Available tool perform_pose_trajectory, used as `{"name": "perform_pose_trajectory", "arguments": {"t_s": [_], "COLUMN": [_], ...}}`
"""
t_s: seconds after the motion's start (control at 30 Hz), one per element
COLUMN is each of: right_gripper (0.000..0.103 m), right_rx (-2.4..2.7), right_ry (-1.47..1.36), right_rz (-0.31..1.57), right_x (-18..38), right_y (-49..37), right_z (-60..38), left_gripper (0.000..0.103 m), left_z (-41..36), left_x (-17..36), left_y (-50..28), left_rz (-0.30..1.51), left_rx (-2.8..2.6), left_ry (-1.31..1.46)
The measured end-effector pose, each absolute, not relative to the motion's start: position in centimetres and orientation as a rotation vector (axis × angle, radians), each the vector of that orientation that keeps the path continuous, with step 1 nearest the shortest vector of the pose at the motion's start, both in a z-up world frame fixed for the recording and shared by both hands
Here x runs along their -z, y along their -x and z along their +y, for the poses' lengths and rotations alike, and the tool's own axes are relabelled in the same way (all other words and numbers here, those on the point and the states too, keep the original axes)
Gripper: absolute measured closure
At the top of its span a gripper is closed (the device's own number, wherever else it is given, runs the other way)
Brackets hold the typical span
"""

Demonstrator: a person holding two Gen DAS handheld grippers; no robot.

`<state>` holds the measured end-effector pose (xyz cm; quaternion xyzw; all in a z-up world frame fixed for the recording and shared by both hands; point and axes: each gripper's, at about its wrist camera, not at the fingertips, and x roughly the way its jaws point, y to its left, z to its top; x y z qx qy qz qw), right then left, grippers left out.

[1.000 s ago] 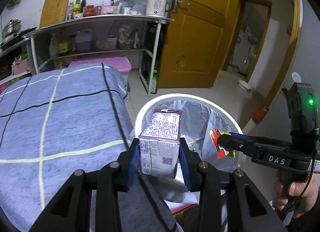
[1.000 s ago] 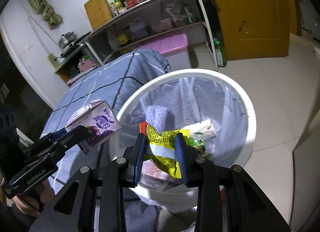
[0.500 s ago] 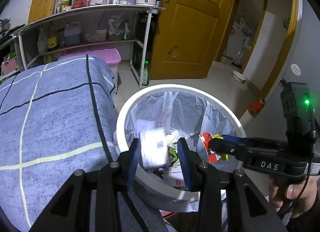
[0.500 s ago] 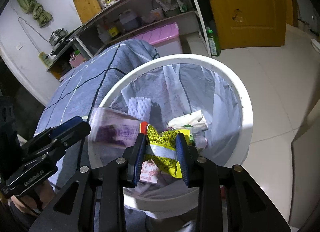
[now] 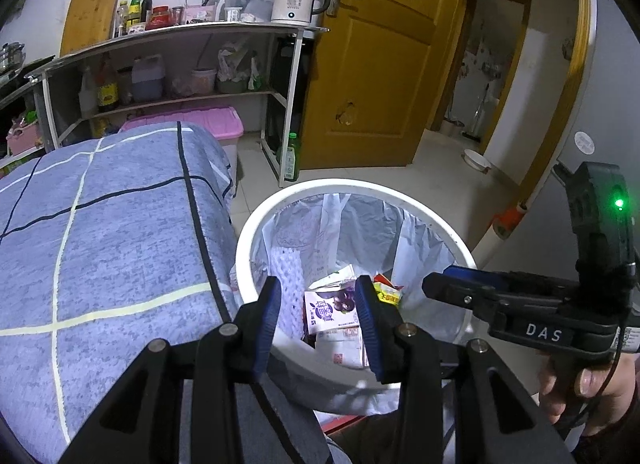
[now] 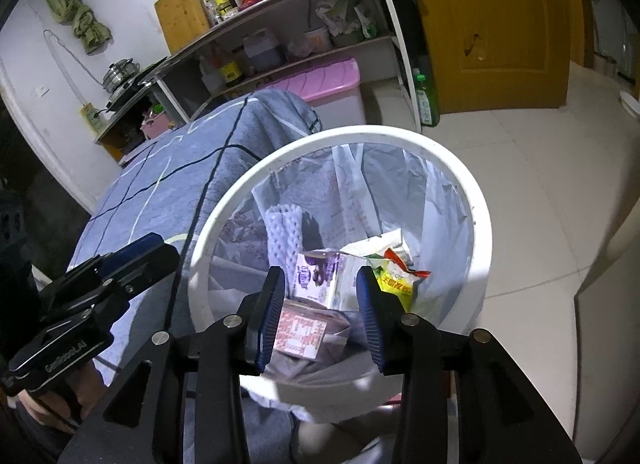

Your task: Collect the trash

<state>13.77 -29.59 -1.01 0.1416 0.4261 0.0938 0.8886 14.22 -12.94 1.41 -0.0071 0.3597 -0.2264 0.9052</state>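
Note:
A white round trash bin with a clear liner stands beside the table. A purple milk carton lies inside it on other trash. A yellow and red snack wrapper lies next to the carton in the bin. My left gripper is open and empty above the bin's near rim. My right gripper is open and empty above the bin. Each gripper shows in the other's view, the right one and the left one.
A table under a blue checked cloth borders the bin on the left. A metal shelf rack with bottles and a kettle stands behind, with a pink storage box under it. A yellow door and tiled floor lie to the right.
My left gripper opened and the milk carton fell into the bin. My right gripper then opened and the yellow wrapper dropped in beside the carton.

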Motion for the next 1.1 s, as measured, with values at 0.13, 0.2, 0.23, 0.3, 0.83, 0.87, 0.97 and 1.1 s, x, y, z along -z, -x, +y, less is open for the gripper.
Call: {"name": "perform_pose_trajectory", "arguments": {"t_s": [0.13,0.2,0.23,0.3,0.83,0.87,0.97,1.1], "right_gripper": [0.064,0.064,0.064,0.064,0.063,0.063,0.063,0.063], "right_rx": [-0.198,-0.2,-0.2,-0.202,-0.223,-0.224,-0.225,-0.226], "right_ry": [-0.264,-0.249,-0.239,-0.223,-0.135,-0.132,-0.121,-0.108], "right_rz": [0.861,0.849,0.842,0.828,0.741,0.738,0.732,0.725], "right_x": [0.0,-0.4,-0.7,-1.1,-3.4,-3.5,-3.6,-3.7], "right_y": [-12.6,-12.0,-11.7,-11.0,-6.3,-6.0,-5.1,-4.2], "right_z": [-28.9,-28.6,-28.3,-27.8,-25.2,-25.1,-24.8,-24.6], "left_gripper": [0.063,0.063,0.063,0.063,0.056,0.056,0.055,0.055], "left_z": [-12.5,-12.3,-12.1,-11.9,-9.7,-9.6,-9.3,-9.1], "left_x": [-1.8,-2.0,-2.1,-2.3,-3.7,-3.7,-3.9,-4.0], "left_y": [-13.4,-12.9,-12.6,-12.2,-7.7,-7.5,-6.8,-6.2], "left_rz": [0.735,0.73,0.727,0.719,0.672,0.67,0.664,0.657], "left_rx": [0.459,0.454,0.452,0.448,0.398,0.396,0.389,0.371], "left_ry": [0.021,0.022,0.022,0.021,0.037,0.037,0.04,0.041]}}
